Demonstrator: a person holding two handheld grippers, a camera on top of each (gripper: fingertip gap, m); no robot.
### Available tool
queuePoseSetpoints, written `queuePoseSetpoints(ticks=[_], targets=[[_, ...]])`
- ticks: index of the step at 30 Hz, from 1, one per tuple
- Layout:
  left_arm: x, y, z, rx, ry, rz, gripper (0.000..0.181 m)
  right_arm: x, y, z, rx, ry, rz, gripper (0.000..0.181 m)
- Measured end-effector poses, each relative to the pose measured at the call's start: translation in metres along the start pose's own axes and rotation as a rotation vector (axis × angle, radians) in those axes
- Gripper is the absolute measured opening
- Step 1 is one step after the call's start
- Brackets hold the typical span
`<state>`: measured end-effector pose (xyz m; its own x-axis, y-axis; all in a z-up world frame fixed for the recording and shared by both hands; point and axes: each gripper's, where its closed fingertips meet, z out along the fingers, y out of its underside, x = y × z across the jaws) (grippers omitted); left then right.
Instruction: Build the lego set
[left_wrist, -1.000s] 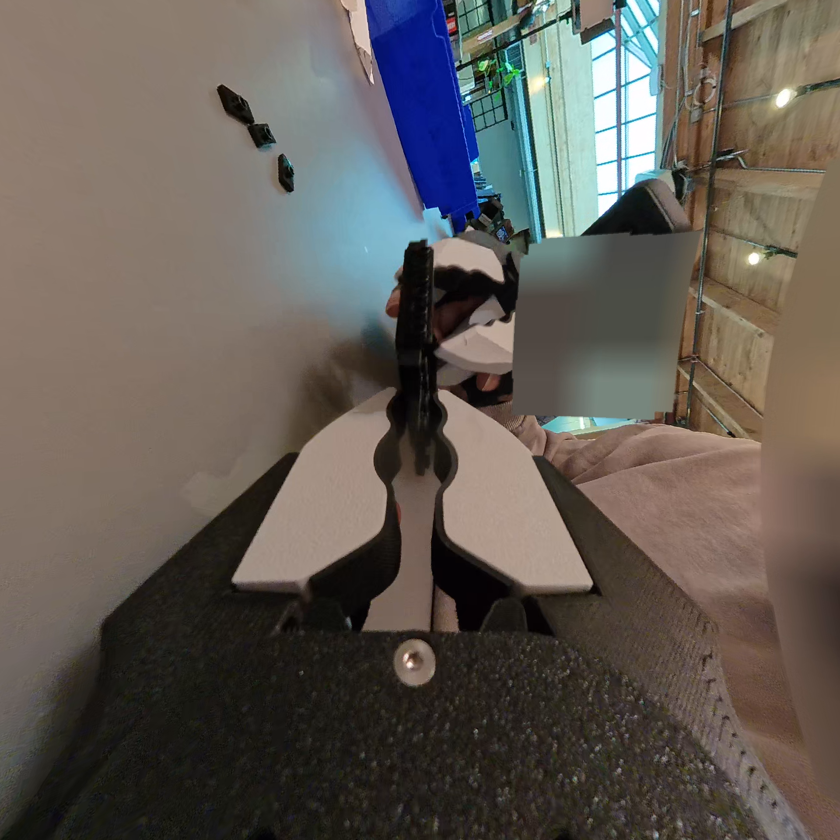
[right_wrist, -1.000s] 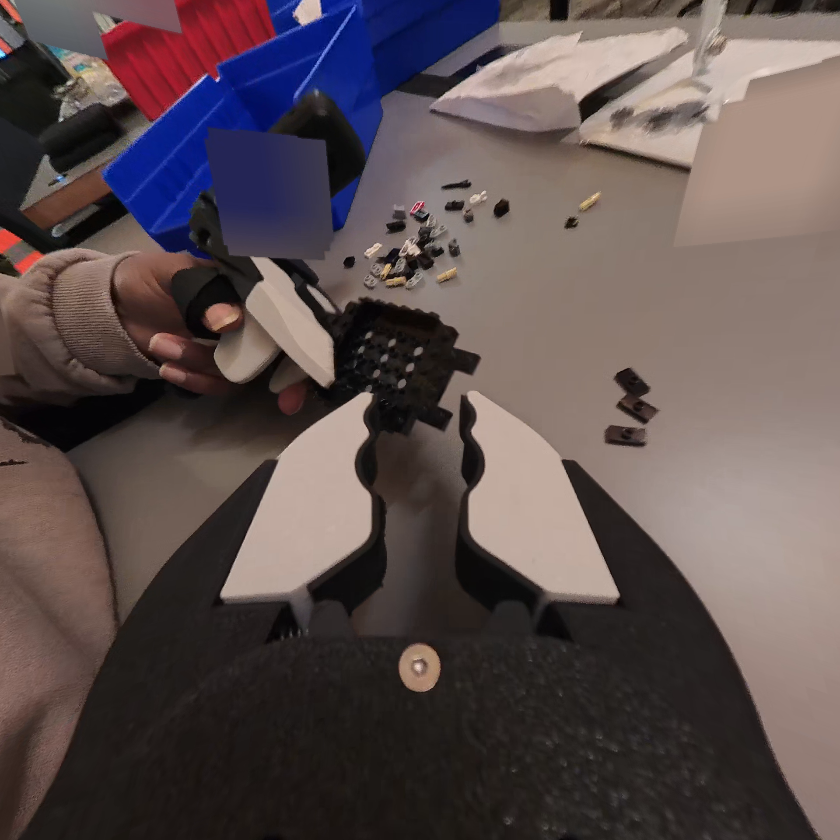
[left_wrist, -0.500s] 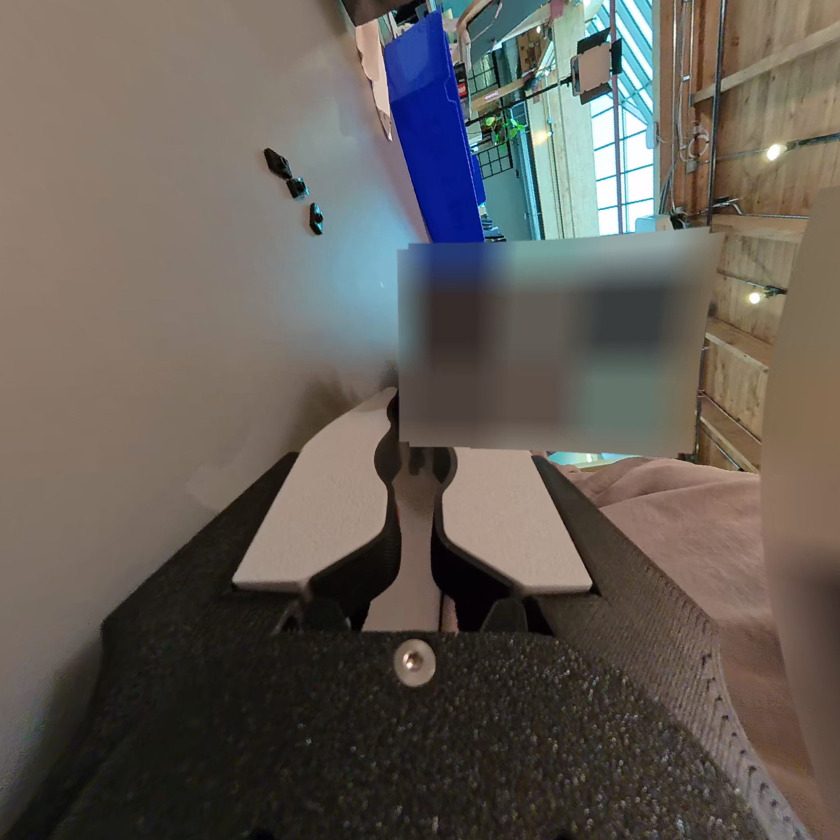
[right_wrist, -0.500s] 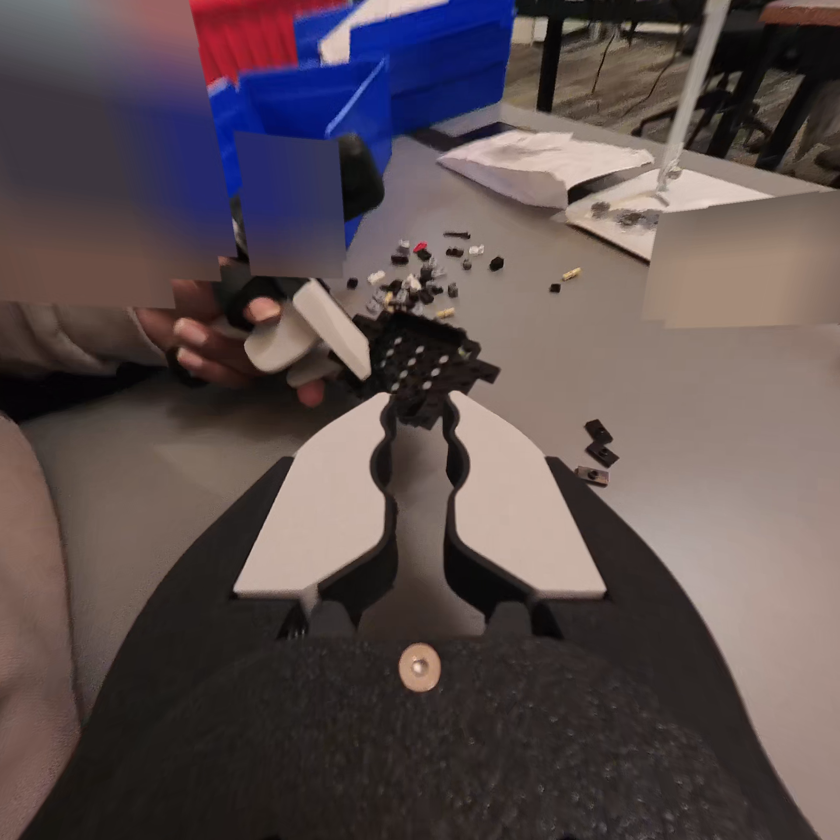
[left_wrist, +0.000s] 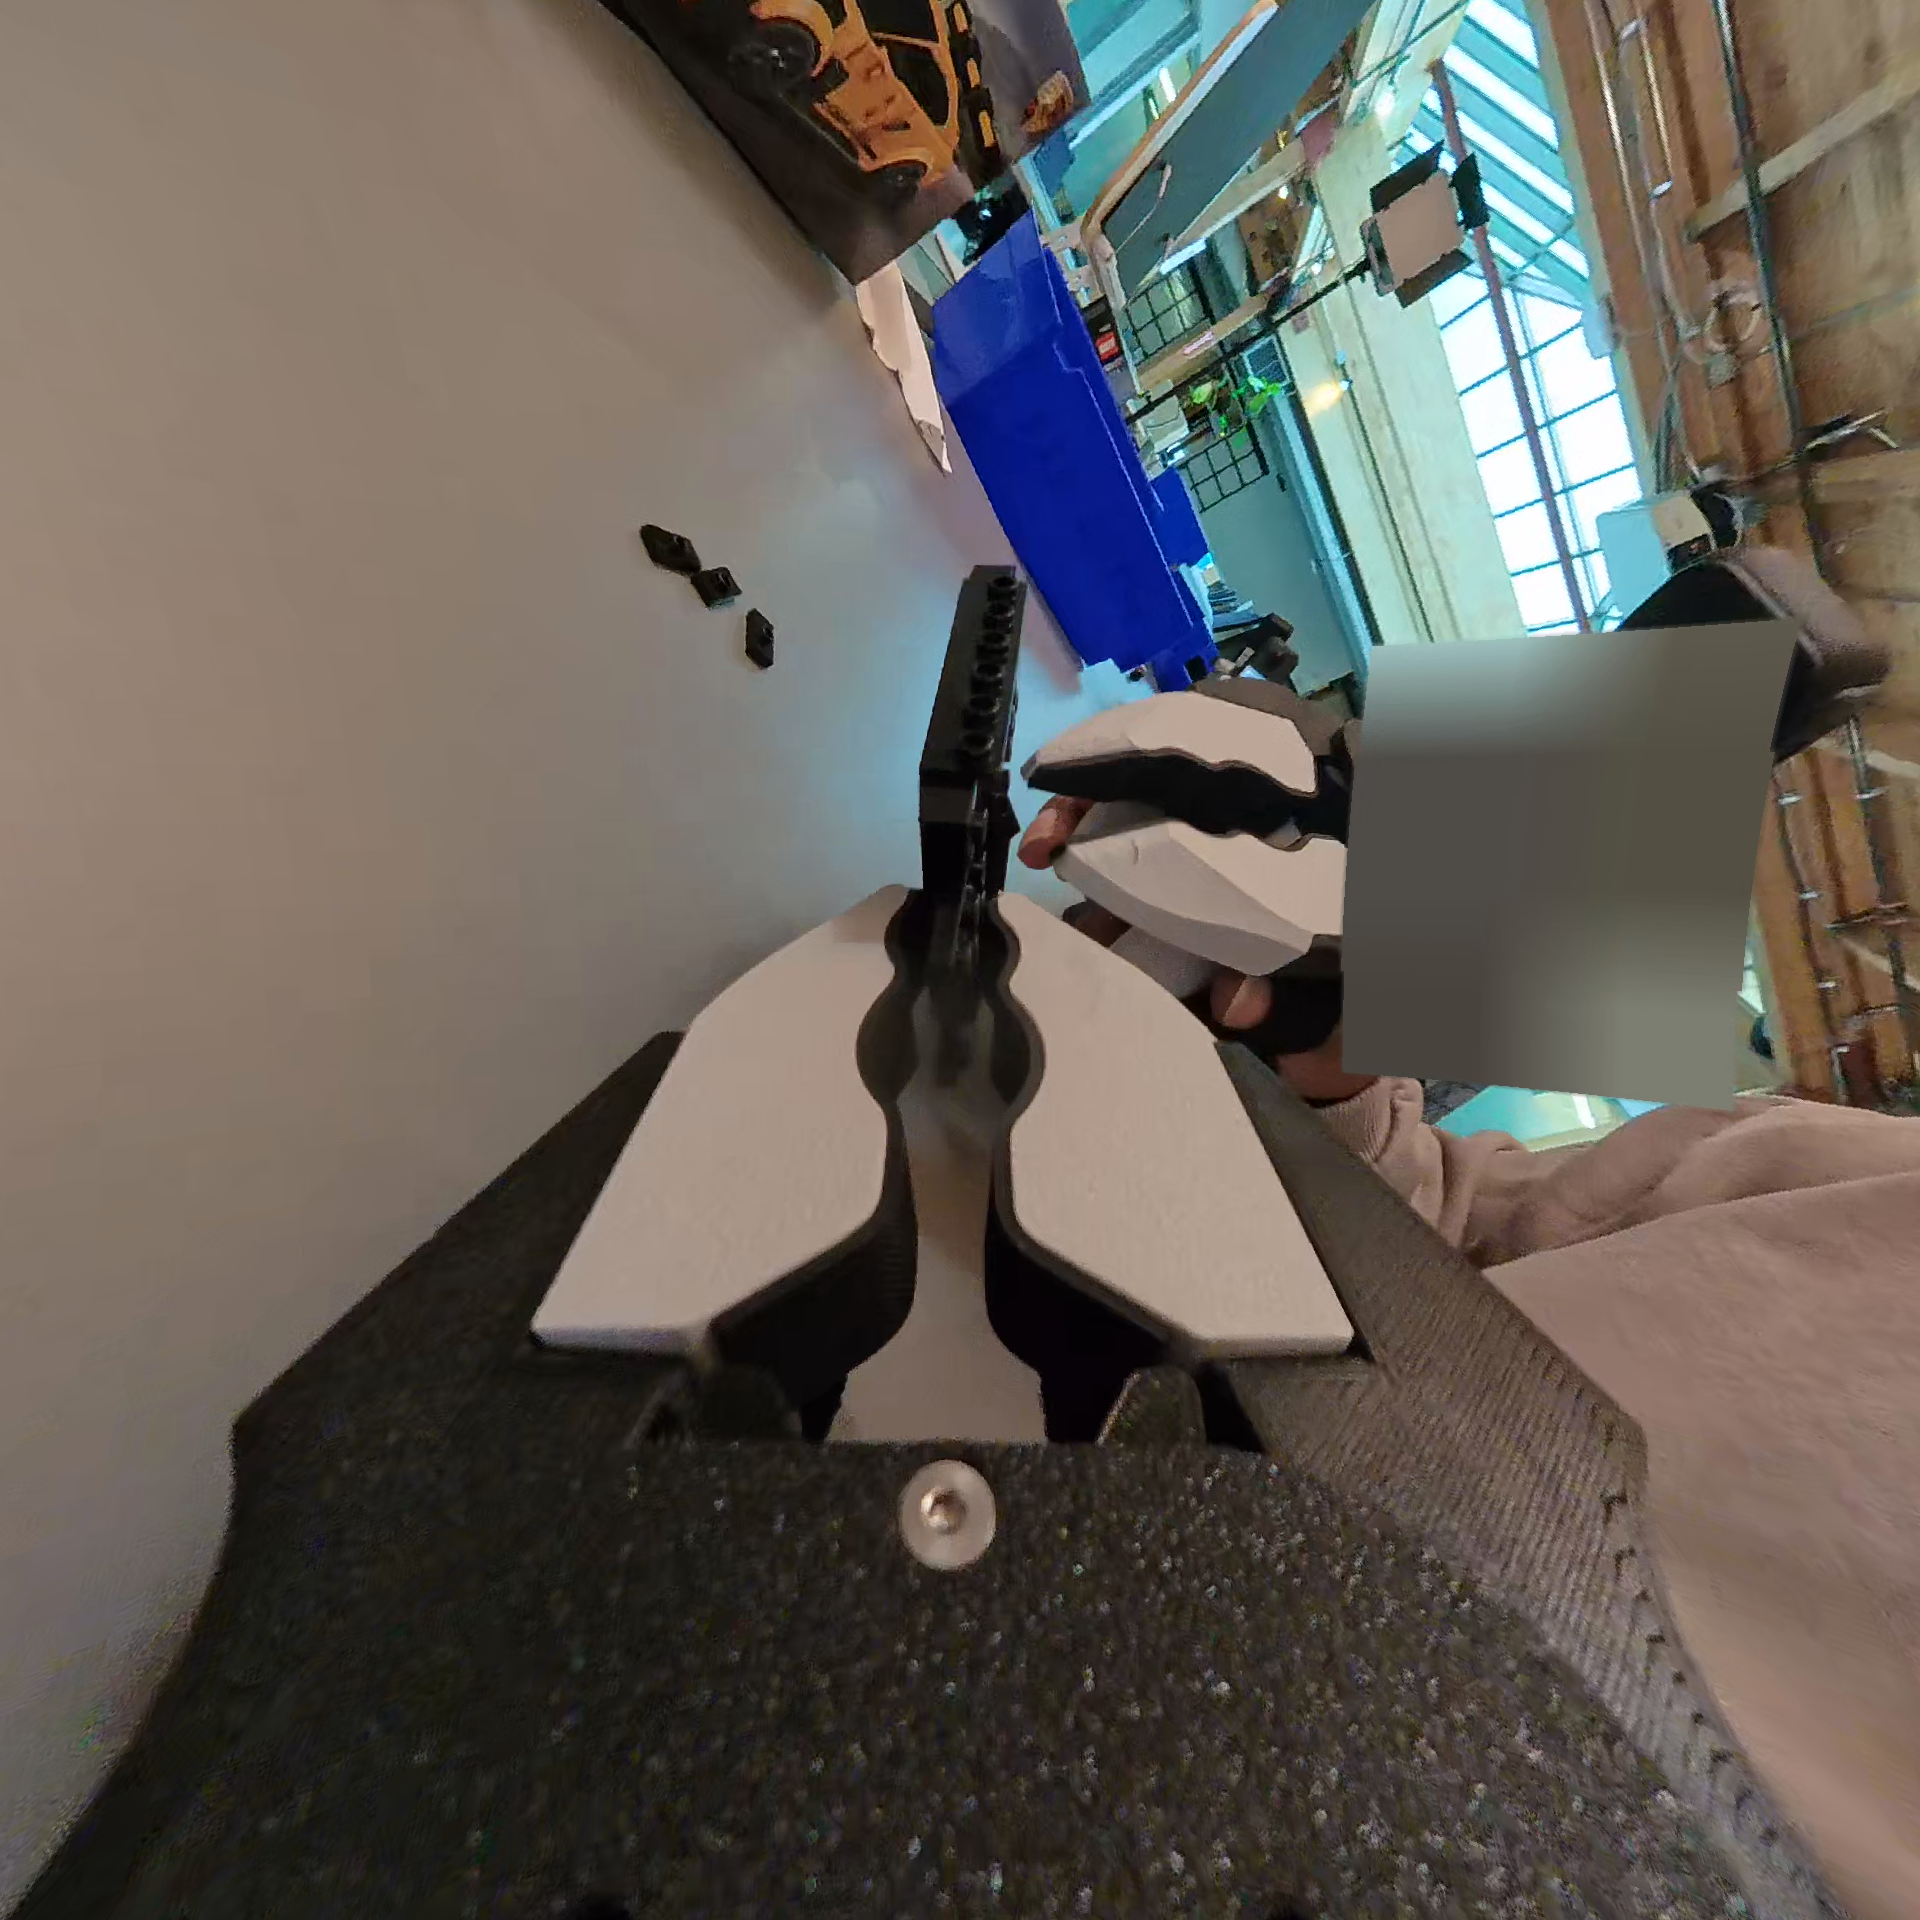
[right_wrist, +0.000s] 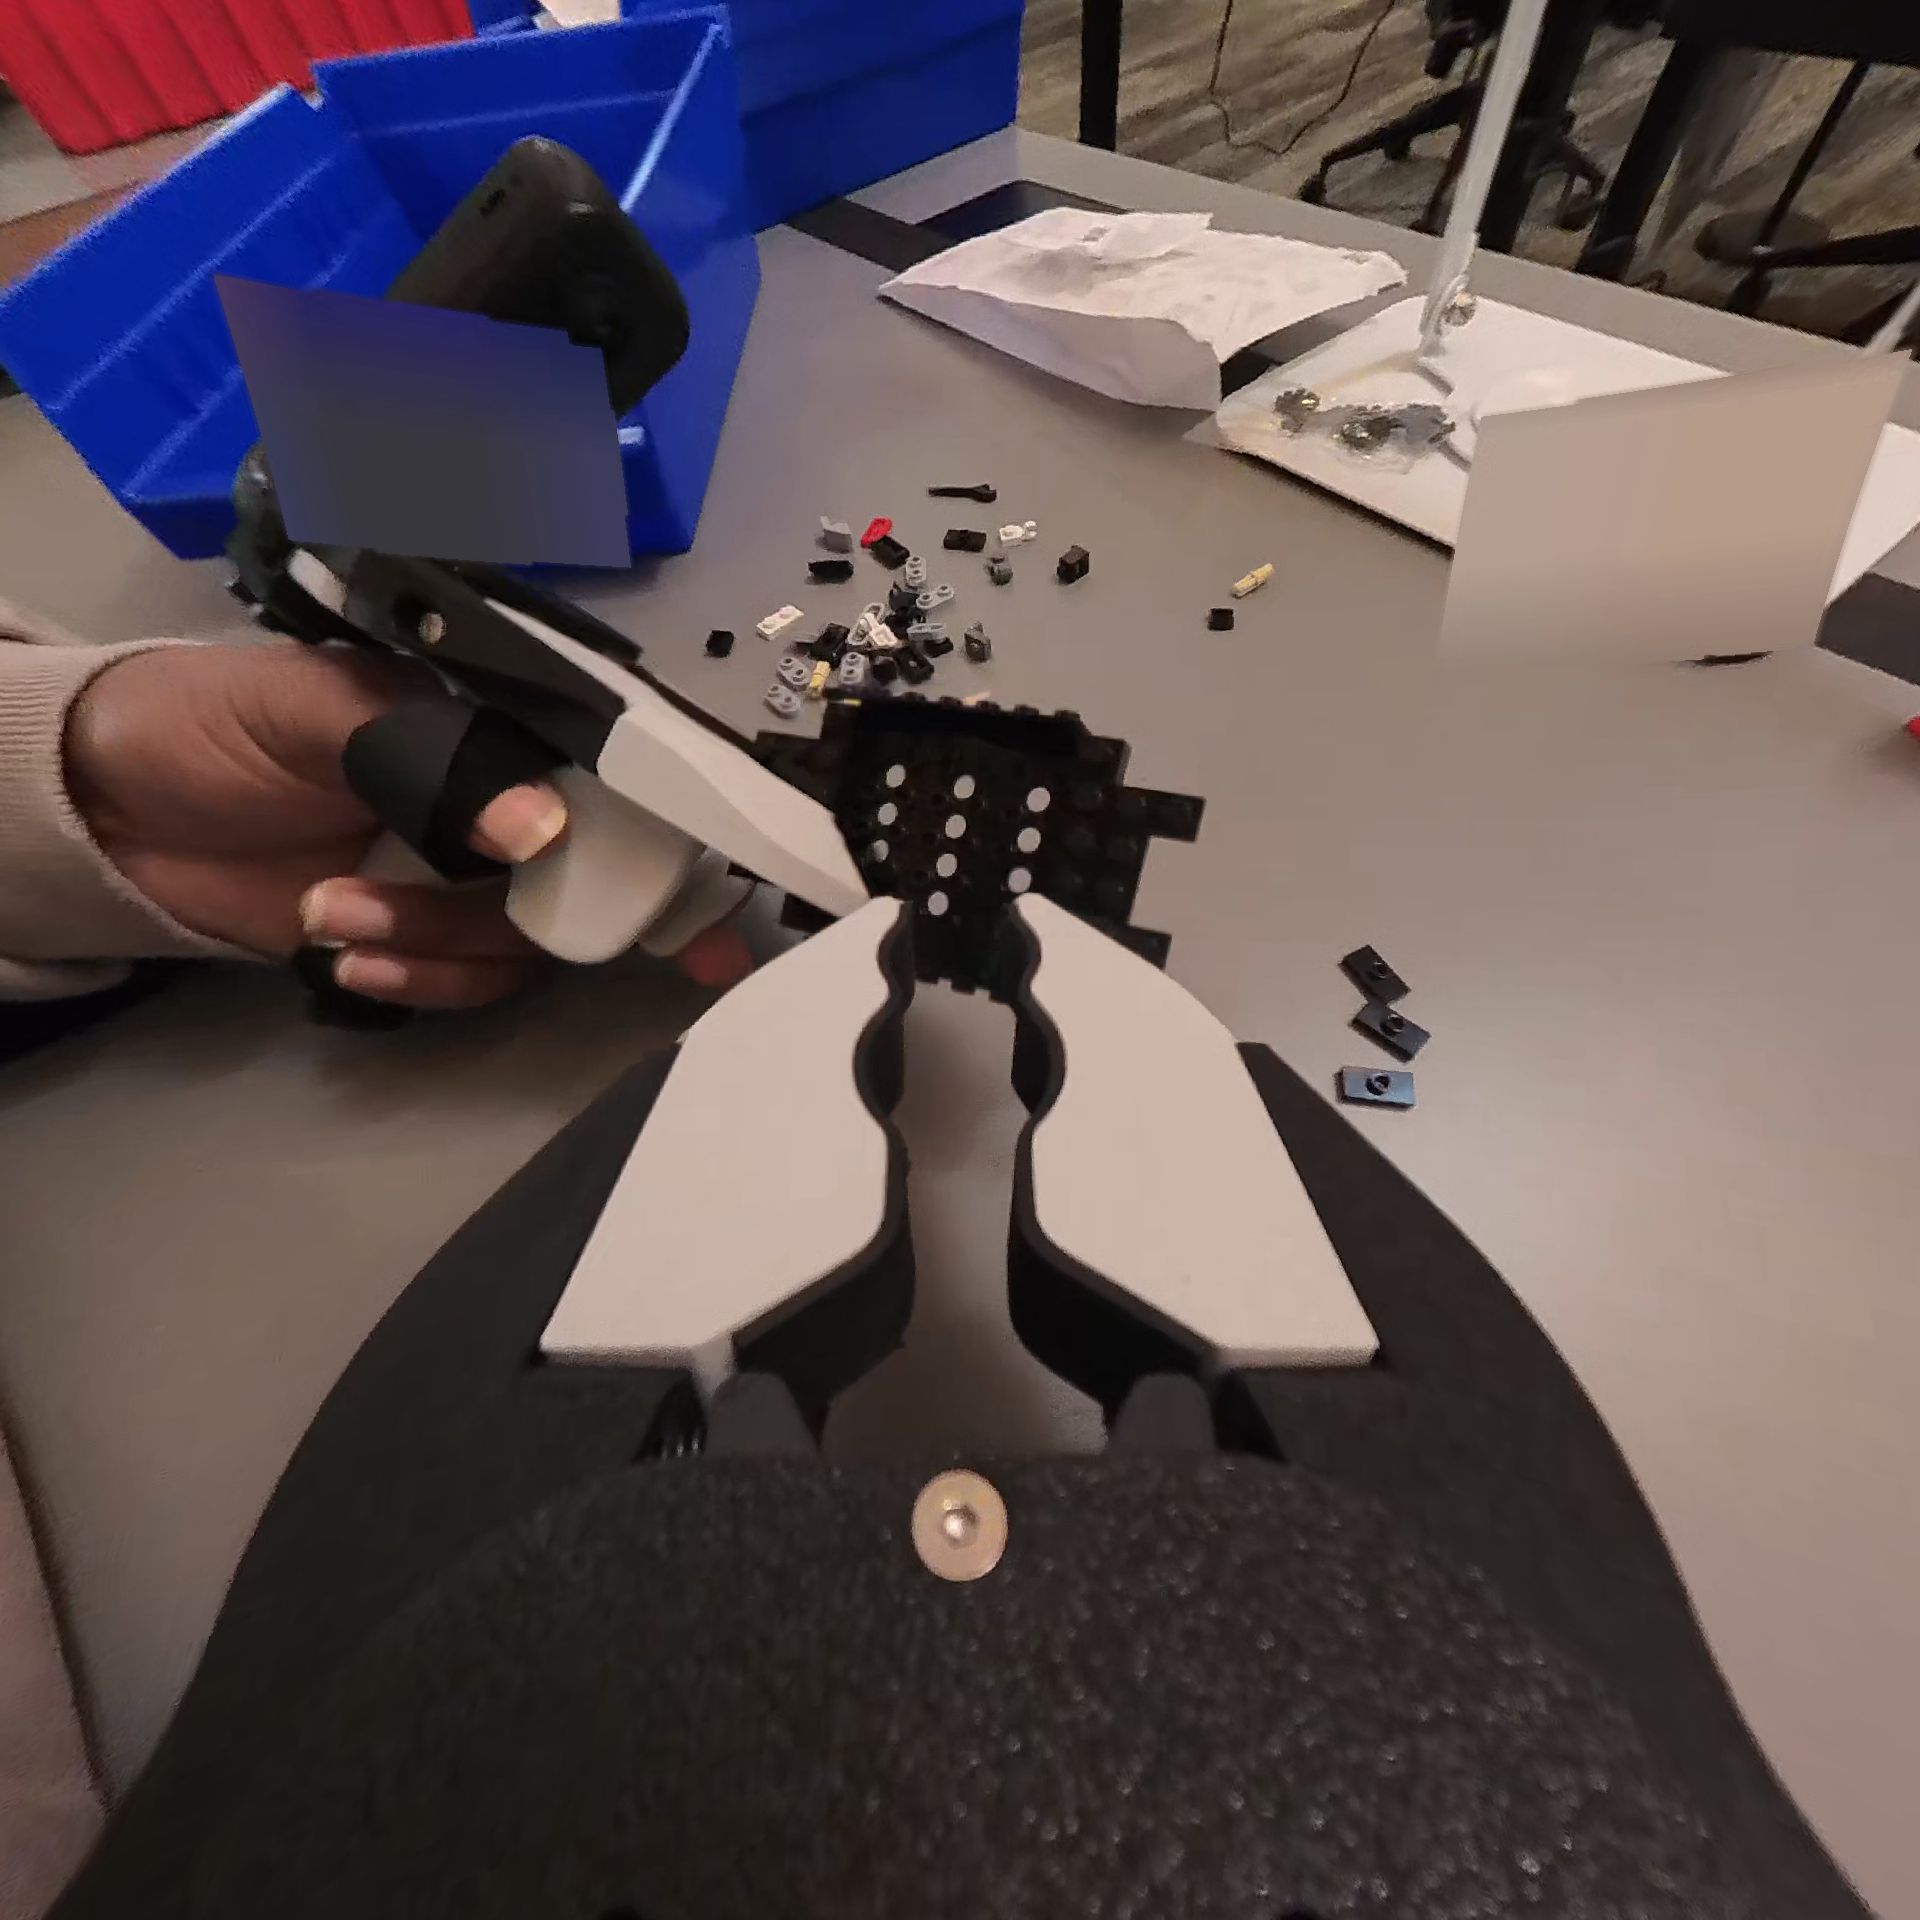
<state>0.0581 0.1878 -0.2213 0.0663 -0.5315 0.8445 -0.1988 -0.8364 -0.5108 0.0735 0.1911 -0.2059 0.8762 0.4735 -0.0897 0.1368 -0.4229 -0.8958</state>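
Grey table (right_wrist: 1558, 935) fills both views, and behind it stand blue bins (right_wrist: 582, 135) and, in the left wrist view, a wooden wall (left_wrist: 1829, 260) with bright windows.

Above this table, the black lego assembly (right_wrist: 977, 821) is held in the air. It is a flat plate with studs and round holes, with stepped edges. The left gripper (left_wrist: 951, 914) has its jaws closed on the lower edge of the plate; in its own view the plate is seen from the thin side, standing up between the two white fingers (left_wrist: 748, 1122). In the right wrist view the same gripper comes from the left side, tilted down, and a hand (right_wrist: 239, 821) with a beige sleeve holds its handle.

The right gripper (right_wrist: 961, 920) is at the near edge of the assembly. Its jaws are only partly apart and the edge of the plate sits in the gap at the tips. I cannot tell if the fingers really press on it.

Behind the assembly a scatter of small loose pieces (right_wrist: 883, 623) lies on the table, black, grey, white, tan and one red. To the right of the assembly three small dark plates (right_wrist: 1377, 1029) lie close together in a short row, well apart from the scatter. Farther back there are a crumpled white paper bag (right_wrist: 1132, 281) and a clear bag (right_wrist: 1361, 426) with dark parts on a white sheet.
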Motion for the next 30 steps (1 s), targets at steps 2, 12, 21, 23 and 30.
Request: queuePoseSetpoints(ticks=[2,12,21,23,30], targets=[[0.002,0.002,0.002,0.006,-0.007,0.018,0.01,0.004,0.006,0.003,-0.041,0.04,-0.009,0.013],[0.0,-0.005,0.003,0.074,-0.051,0.064,0.01,0.005,0.011,0.006,-0.061,0.088,-0.061,0.011],[-0.005,-0.012,0.002,0.117,-0.043,0.047,0.009,0.011,0.013,0.002,-0.05,0.079,-0.045,0.015],[-0.005,-0.013,0.002,0.125,-0.048,0.049,0.009,0.01,0.013,0.004,-0.05,0.079,-0.039,0.015],[0.002,-0.015,0.004,0.131,-0.071,0.125,0.01,0.012,0.007,0.004,-0.019,0.109,-0.007,0.012]])
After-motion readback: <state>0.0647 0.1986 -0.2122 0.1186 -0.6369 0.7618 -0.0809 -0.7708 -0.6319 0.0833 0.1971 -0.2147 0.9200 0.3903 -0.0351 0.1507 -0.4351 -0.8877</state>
